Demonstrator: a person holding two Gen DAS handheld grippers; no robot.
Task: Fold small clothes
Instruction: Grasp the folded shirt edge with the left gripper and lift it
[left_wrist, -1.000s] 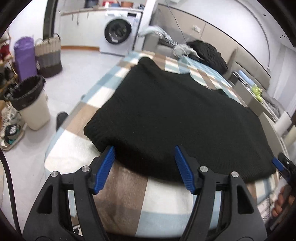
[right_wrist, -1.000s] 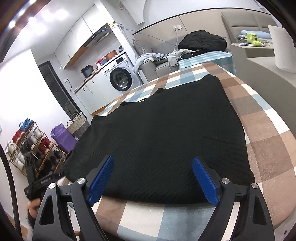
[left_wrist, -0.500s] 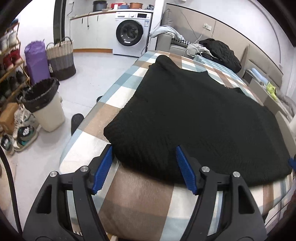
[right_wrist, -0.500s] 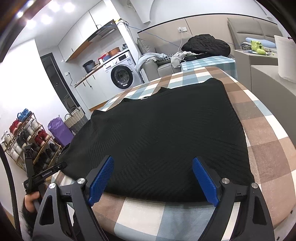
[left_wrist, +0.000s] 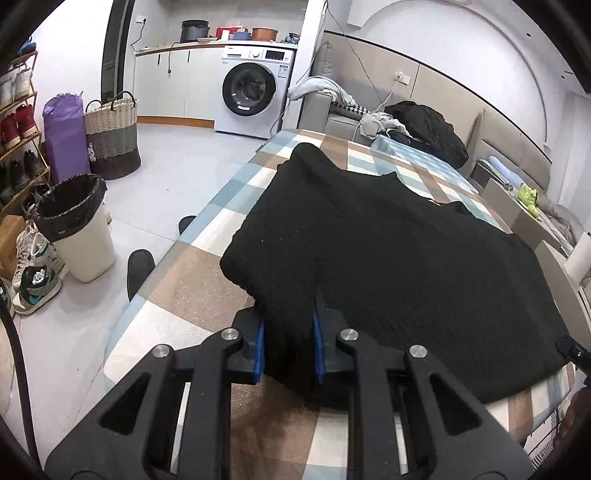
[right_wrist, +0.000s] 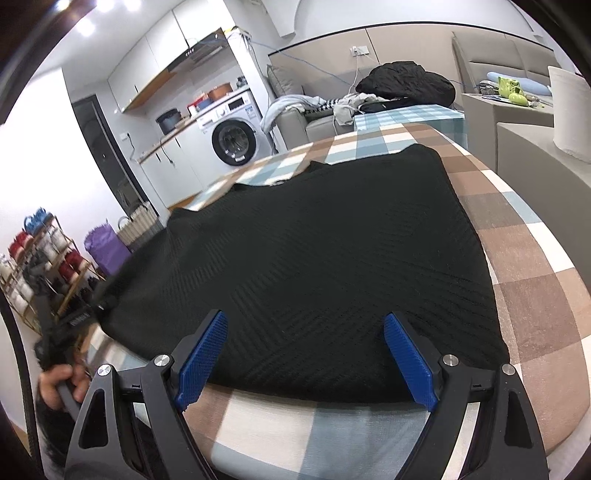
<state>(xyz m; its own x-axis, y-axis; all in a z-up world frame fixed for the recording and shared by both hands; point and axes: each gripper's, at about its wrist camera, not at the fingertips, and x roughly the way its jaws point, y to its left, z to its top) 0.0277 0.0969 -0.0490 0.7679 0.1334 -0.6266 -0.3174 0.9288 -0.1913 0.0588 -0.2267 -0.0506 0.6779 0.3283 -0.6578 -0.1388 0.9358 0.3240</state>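
Note:
A black knitted sweater (left_wrist: 388, 254) lies spread flat on a table with a checked cloth (left_wrist: 192, 280). My left gripper (left_wrist: 287, 332) is shut on the sweater's near left corner, with the knit bunched between its blue pads. In the right wrist view the sweater (right_wrist: 314, 258) fills the table, and my right gripper (right_wrist: 306, 354) is open, its blue pads (right_wrist: 406, 362) straddling the near hem just above the cloth. The left gripper shows blurred at the left edge of that view (right_wrist: 70, 321).
A lined waste bin (left_wrist: 77, 229), a woven basket (left_wrist: 110, 136), a purple bag and shoe racks stand on the floor to the left. A washing machine (left_wrist: 255, 96) and a sofa with a clothes pile (left_wrist: 424, 129) are behind the table. A grey cabinet (right_wrist: 535, 147) stands at right.
My left gripper moved forward onto the sweater's near left corner and shut on it. My right gripper stayed open at the near hem.

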